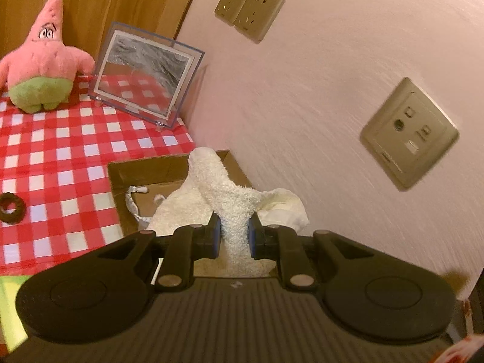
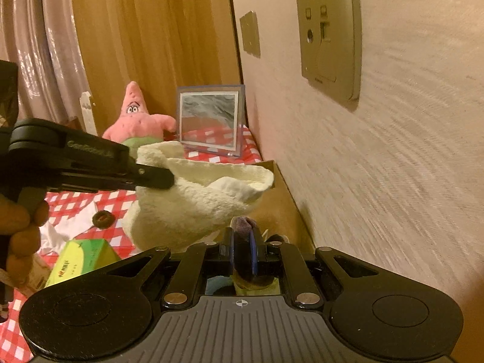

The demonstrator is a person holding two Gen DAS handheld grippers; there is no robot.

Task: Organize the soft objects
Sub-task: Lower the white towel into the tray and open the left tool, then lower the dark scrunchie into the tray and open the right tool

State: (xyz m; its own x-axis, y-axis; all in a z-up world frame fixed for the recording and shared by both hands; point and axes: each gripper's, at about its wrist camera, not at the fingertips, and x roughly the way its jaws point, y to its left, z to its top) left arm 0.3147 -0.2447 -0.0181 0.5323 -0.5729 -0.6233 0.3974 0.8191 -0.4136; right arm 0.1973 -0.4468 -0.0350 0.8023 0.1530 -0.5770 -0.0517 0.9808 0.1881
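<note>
My left gripper [image 1: 234, 231] is shut on a fluffy cream sock [image 1: 224, 199] and holds it above an open cardboard box [image 1: 145, 169] against the wall. The right wrist view shows that sock [image 2: 193, 205] hanging open-mouthed from the left gripper [image 2: 157, 178]. My right gripper [image 2: 243, 252] is shut on a small dark purple-grey soft object [image 2: 243, 227], just below the sock and over the box [image 2: 284, 199]. A pink starfish plush [image 1: 42, 63] sits at the far end of the checkered table; it also shows in the right wrist view [image 2: 136, 121].
A clear picture frame [image 1: 145, 75] stands beside the plush. A dark ring-shaped item [image 1: 10, 208] lies on the red checkered cloth [image 1: 60, 151]. A green-yellow packet [image 2: 81, 260] and white cloth lie at the near left. The wall with sockets [image 1: 408, 133] is close on the right.
</note>
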